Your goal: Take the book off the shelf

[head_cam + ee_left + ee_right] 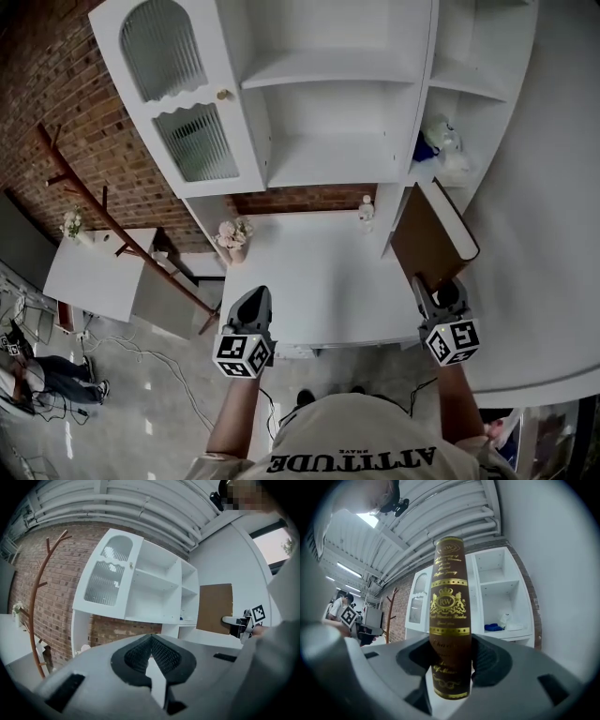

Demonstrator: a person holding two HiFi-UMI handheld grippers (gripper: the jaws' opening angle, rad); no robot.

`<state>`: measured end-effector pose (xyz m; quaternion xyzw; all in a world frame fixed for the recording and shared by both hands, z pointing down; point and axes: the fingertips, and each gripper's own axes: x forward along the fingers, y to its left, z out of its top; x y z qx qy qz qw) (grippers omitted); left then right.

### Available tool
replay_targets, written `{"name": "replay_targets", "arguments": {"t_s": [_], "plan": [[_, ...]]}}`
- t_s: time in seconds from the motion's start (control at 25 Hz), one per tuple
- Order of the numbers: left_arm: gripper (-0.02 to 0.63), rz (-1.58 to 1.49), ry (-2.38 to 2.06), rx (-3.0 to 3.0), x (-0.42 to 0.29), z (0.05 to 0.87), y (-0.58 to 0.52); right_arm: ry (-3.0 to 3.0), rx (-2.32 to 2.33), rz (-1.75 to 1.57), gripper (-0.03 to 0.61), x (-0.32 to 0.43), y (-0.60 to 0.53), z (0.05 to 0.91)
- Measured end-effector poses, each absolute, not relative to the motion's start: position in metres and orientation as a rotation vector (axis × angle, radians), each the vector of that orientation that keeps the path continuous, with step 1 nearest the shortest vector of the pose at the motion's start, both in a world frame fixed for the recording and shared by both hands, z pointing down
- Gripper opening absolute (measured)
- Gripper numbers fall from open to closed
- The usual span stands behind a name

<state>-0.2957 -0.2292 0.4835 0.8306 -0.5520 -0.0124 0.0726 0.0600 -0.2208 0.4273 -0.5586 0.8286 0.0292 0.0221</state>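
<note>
Already the book [429, 239] is off the shelf [330, 161], upright in the right hand-held gripper's [439, 292] wide grip. The left hand-held gripper [251, 305] is closed and empty. Next, probably, comes setting it on the bench [309, 272].

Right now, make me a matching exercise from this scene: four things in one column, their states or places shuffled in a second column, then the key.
Things
1. book
2. left tongs
3. cabinet door
4. blue item

States or places
A. shut, with nothing between them
B. lying in a side compartment of the shelf
C. clamped by the right tongs, out of the shelf
D. swung open

Pairs: 1-C, 2-A, 3-D, 4-B
</note>
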Motion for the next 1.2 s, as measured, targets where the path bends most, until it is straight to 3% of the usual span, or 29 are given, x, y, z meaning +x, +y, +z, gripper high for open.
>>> {"name": "replay_targets", "arguments": {"t_s": [1.2], "plan": [[0.026, -0.086, -1.710, 2.451, -0.324, 0.478, -0.231, 2.504, -1.781, 0.124, 0.224, 0.066, -0.221, 0.420]]}}
